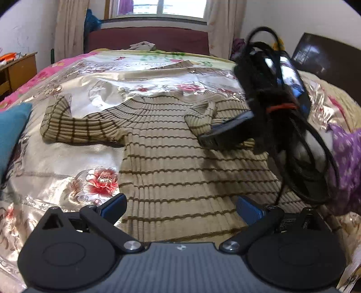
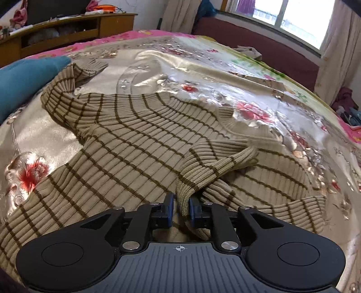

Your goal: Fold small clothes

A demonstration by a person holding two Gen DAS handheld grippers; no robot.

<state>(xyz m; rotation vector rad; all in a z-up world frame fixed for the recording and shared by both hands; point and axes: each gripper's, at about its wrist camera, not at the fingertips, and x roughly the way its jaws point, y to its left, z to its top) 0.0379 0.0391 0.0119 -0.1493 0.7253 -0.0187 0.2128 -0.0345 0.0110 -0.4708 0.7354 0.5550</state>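
Sweaters: one beige ribbed knit sweater with thin brown stripes point(image 1: 171, 157), two sleeves showing.
Grippers: two black two-finger grippers with blue pads, the left gripper point(image 1: 181, 208) and the right gripper point(image 2: 181, 208).
Beds: one bed under a shiny cream floral satin bedspread point(image 1: 67, 157).
Cushions: one teal cushion point(image 1: 11, 130) at the bed's edge.
Windows: one window point(image 1: 158, 8), with two cream curtains point(image 1: 67, 27).
Cabinets: one brown wooden cabinet point(image 2: 67, 29).
Purple cloths: one purple patterned cloth point(image 1: 347, 162).
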